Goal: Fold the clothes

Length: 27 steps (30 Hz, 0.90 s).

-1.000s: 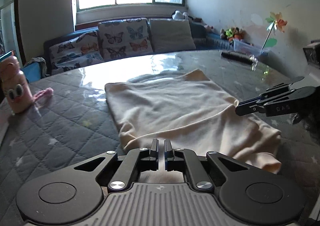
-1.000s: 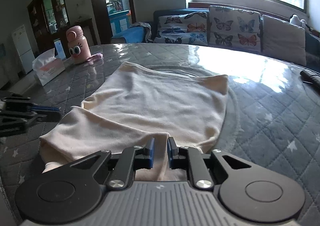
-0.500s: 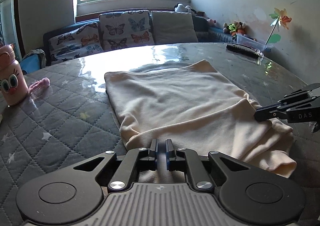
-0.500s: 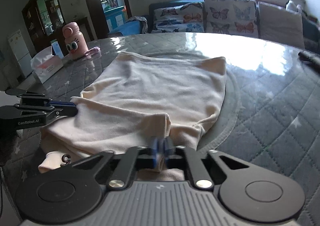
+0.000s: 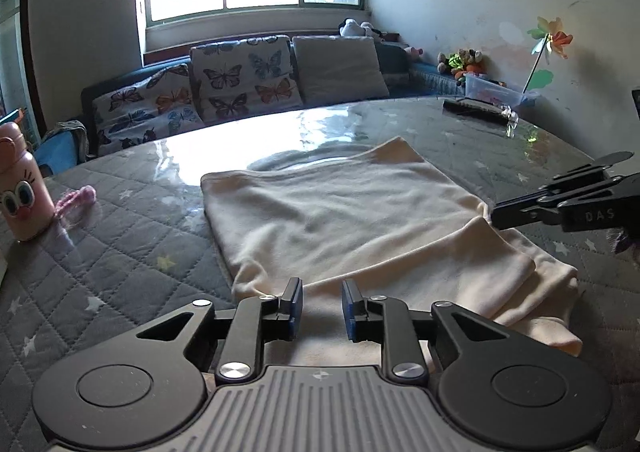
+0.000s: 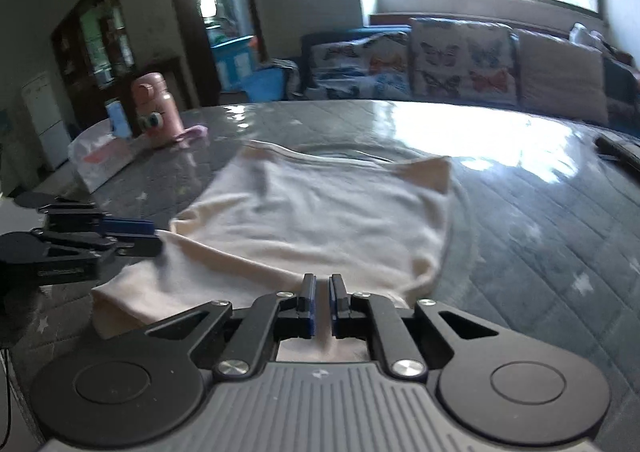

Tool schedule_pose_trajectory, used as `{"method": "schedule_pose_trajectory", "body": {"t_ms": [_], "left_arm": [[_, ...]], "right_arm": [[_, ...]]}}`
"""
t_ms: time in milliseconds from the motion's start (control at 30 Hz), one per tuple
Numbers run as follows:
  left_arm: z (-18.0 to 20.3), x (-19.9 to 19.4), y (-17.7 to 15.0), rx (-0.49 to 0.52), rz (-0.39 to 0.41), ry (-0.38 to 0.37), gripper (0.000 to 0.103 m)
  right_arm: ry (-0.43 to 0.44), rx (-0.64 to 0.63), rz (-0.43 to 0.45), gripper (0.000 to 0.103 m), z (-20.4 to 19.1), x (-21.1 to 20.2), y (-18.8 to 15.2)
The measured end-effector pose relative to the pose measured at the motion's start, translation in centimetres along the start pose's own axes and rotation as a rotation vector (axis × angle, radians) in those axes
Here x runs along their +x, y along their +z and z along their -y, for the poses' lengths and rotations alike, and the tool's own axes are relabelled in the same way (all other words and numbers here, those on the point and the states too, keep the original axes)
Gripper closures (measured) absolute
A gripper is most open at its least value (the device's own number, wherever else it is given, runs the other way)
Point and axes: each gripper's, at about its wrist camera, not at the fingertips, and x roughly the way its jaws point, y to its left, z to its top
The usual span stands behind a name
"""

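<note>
A cream garment [image 5: 360,220] lies flat on the grey quilted table [image 5: 100,252], its near end folded back in a double layer. My left gripper [image 5: 322,308] sits at the garment's near left corner. Its jaws are opening, and the cloth lies loose below the gap with neither pad pressing on it. My right gripper [image 6: 323,304] is low over the near right corner of the garment [image 6: 320,220]. Its jaws are opening by a narrow slit, through which the fold edge shows. Each wrist view shows the other gripper side-on: the right gripper [image 5: 498,216] and the left gripper [image 6: 158,240], tips at the fold.
A pink bottle [image 5: 22,200] with a pink strap [image 5: 78,198] stands at the table's left. A tissue box [image 6: 100,160] sits beside it. A dark remote [image 5: 472,110] lies at the far right edge. A sofa with butterfly cushions [image 5: 240,80] runs behind the table.
The left jaws, shut a second ago, have parted. The right jaws pinched the fold half a second ago and now show a slit. The folded layer rests on the garment.
</note>
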Motion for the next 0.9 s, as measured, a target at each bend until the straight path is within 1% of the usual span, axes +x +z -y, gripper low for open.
{"method": "schedule_pose_trajectory", "body": {"t_ms": [167, 200, 267, 333, 400, 500, 633, 733, 833, 900], "left_arm": [[-0.4, 1.3, -0.7, 0.005, -0.041, 0.013, 0.079], [-0.6, 1.2, -0.8, 0.002, -0.040, 0.013, 0.078], [-0.7, 0.8, -0.8, 0.000, -0.036, 0.022, 0.078], [-0.6, 0.1, -0.9, 0.014, -0.021, 0.016, 0.077], [-0.3, -0.2, -1.2, 0.032, -0.024, 0.011, 0.076], [0.2, -0.3, -2.2, 0.079, -0.046, 0.020, 0.075], [0.9, -1.7, -2.7, 0.126, -0.031, 0.029, 0.070], [1.5, -3.0, -3.1, 0.177, -0.022, 0.027, 0.068], [2.5, -4.3, -3.7, 0.256, -0.021, 0.026, 0.066], [3.2, -5.1, -4.2, 0.309, -0.016, 0.012, 0.059]], "right_arm": [[0.008, -0.034, -0.059, 0.093, -0.3, 2.5, -0.4], [0.009, -0.033, -0.067, 0.093, -0.2, 2.6, -0.5], [0.014, -0.021, -0.076, 0.093, 0.2, 2.3, -0.8], [0.022, -0.035, -0.071, 0.092, 0.1, 1.3, -1.0], [0.037, -0.062, -0.072, 0.088, -0.2, 0.6, -1.4], [0.038, -0.091, -0.084, 0.086, -0.4, 0.1, -2.4], [0.033, -0.098, -0.076, 0.085, -0.6, -1.0, -2.5], [0.036, -0.125, -0.087, 0.081, -0.8, -1.3, -2.8], [0.028, -0.133, -0.098, 0.080, -0.8, -1.3, -3.1], [0.028, -0.131, -0.083, 0.080, -0.9, -1.6, -3.0]]}}
